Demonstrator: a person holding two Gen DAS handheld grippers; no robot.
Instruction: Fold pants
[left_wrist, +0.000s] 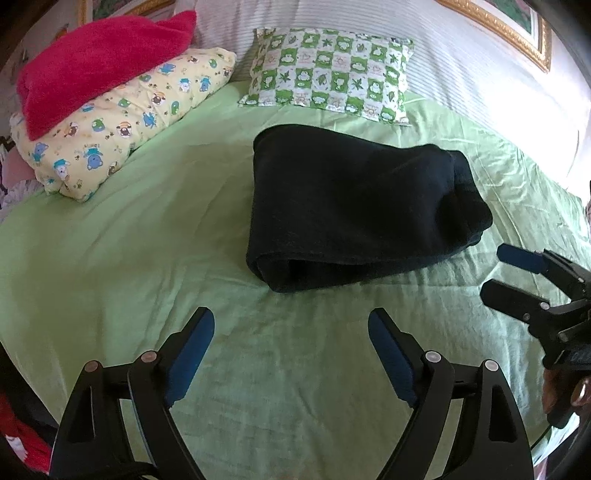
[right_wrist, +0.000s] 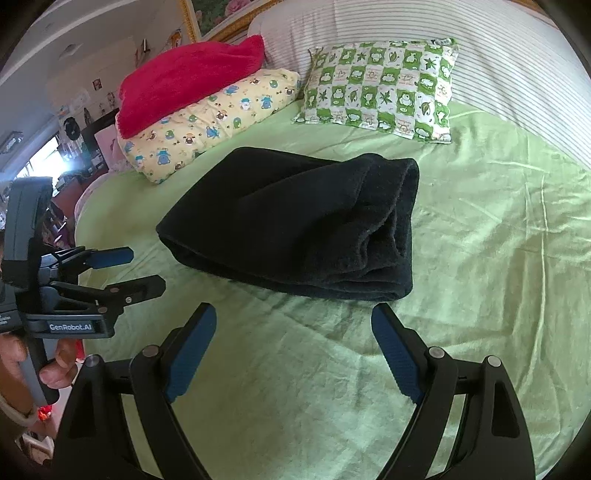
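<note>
The black pants (left_wrist: 354, 206) lie folded in a thick bundle in the middle of the green bed (left_wrist: 147, 240), and the left gripper (left_wrist: 291, 328) and right gripper (right_wrist: 293, 325) hang above it, spread wide, holding nothing.

We see a bed in a light green sheet (left_wrist: 147, 258), a striped white headboard (right_wrist: 498, 74) behind it, gilt picture frames (left_wrist: 517, 33) on the wall and daylight glaring through a window (right_wrist: 48, 155) beyond cluttered shelves.
</note>
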